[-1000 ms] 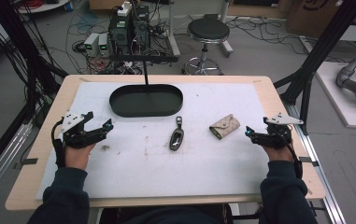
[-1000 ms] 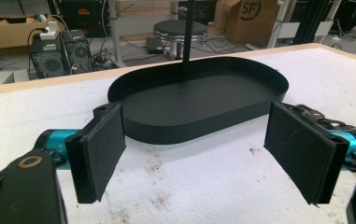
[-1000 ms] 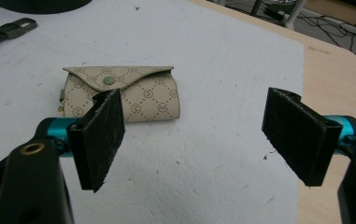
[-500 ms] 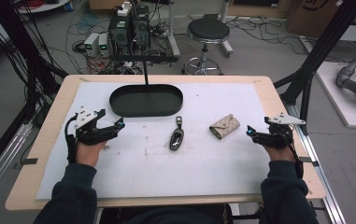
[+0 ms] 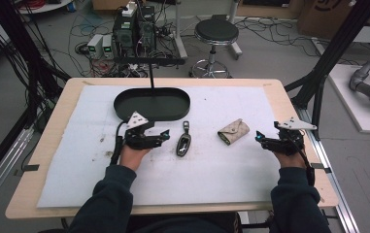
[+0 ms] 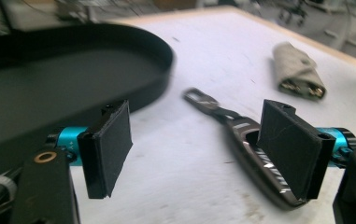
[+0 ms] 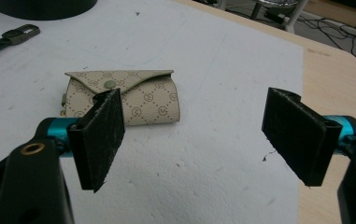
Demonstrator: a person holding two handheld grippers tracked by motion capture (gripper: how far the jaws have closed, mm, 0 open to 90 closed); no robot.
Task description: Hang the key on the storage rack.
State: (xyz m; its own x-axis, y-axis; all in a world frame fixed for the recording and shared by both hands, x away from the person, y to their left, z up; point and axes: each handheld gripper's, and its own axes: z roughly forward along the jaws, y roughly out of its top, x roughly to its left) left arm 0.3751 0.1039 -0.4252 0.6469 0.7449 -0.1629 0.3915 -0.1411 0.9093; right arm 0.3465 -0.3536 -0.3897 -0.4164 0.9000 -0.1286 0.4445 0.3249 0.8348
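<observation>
Now the left hand-held gripper (image 5: pixel 162 135) sits just beside the dark metal car key with a strap loop (image 5: pixel 184 143), which lies at its 3 o'clock on the white sheet of the worktop (image 5: pixel 221 165). Its jaws have just been closing a little, yet they stand apart and grasp nothing. From the left gripper view, the key (image 6: pixel 241 140) lies partly behind the right-side pad, not between the pads. At the gripper's 12 o'clock sits the black oval tray (image 5: pixel 152 104). The right hand-held gripper (image 5: pixel 259 138) is released too, with the beige patterned fabric pouch (image 5: pixel 233 131) near, at its 9 o'clock.
</observation>
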